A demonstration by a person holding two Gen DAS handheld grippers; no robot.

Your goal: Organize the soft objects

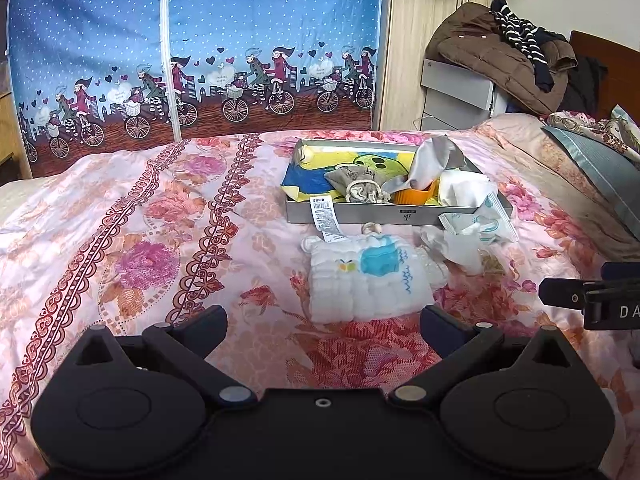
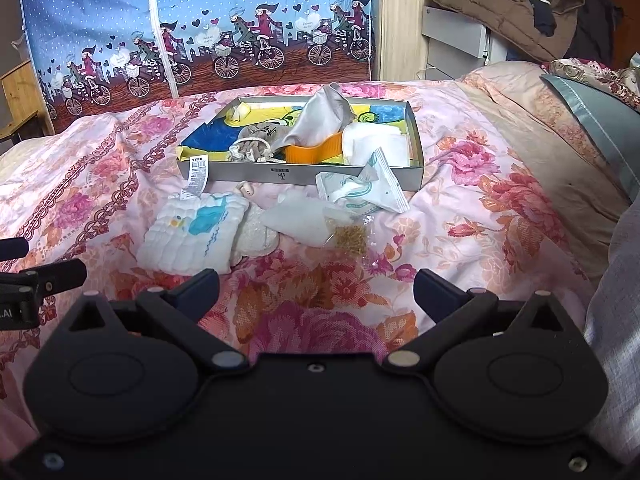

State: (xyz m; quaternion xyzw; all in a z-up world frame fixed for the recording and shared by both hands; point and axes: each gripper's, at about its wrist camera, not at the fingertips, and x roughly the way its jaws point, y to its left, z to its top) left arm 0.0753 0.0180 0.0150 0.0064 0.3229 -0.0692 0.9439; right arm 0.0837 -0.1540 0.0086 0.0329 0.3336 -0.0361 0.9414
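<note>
A grey shallow box (image 1: 384,215) (image 2: 316,175) lies on the floral bedspread, holding a yellow-blue cloth (image 1: 320,168), a grey drawstring pouch (image 1: 360,186) (image 2: 250,146), a silver cloth (image 2: 324,120) over an orange dish (image 2: 314,152) and a white cloth (image 1: 462,190). In front of the box lie a white quilted cloth with a blue print (image 1: 370,276) (image 2: 194,236), a white-teal packet (image 1: 486,222) (image 2: 370,190) and a clear bag (image 2: 316,220). My left gripper (image 1: 322,326) and right gripper (image 2: 316,290) both stand open above the bedspread, short of these items, holding nothing.
A blue cartoon-print fabric wardrobe (image 1: 192,60) stands behind the bed. A brown jacket and striped clothes (image 1: 504,52) are piled on a grey unit at the back right. Pillows (image 1: 596,160) lie at the right. Open bedspread (image 1: 120,240) stretches to the left.
</note>
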